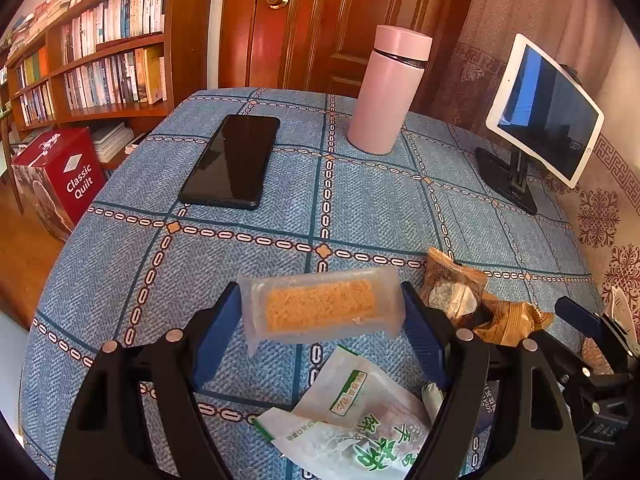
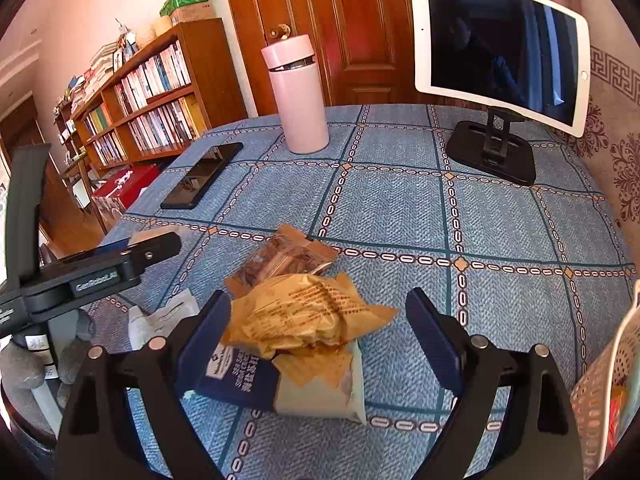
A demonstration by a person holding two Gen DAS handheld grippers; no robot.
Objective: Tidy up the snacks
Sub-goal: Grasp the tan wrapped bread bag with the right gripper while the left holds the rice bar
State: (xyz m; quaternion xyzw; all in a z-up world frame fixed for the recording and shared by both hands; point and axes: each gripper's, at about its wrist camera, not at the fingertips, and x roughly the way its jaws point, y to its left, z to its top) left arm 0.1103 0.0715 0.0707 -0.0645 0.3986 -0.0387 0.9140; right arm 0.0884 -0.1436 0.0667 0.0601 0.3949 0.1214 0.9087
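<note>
L gripper [image 1: 322, 308] is clamping a clear-wrapped bar [image 1: 320, 309] endwise, both pads touching the wrapper ends, bar lying crosswise between them, just above the blue checked cloth [image 1: 240, 256]. Below it, nearer the cam, white/green packets [image 1: 352, 420] are lying flat on the cloth. To the bar's right, a clear packet [image 1: 452, 284] w/ brown ends is sitting on the cloth, touching an orange packet [image 1: 508, 320].

R gripper [image 2: 320, 316] is standing released, jaws wide. The orange packet [image 2: 308, 312] is sitting between them, resting atop a navy/white pack [image 2: 280, 380]; its left edge is touching or just beside the left pad, while the right pad is apart from it. The clear packet [image 2: 288, 260] is lying just behind. A white mesh basket [image 2: 600, 380] is showing at the right edge, w/ something red/yellow inside; contents unclear.

Far side of cloth: phone [image 1: 232, 160] flat, pink flask [image 1: 388, 88] upright, tablet [image 2: 500, 48] on black stand [image 2: 492, 152]. Bookshelf [image 1: 92, 52] and door [image 1: 340, 20] are standing behind.
</note>
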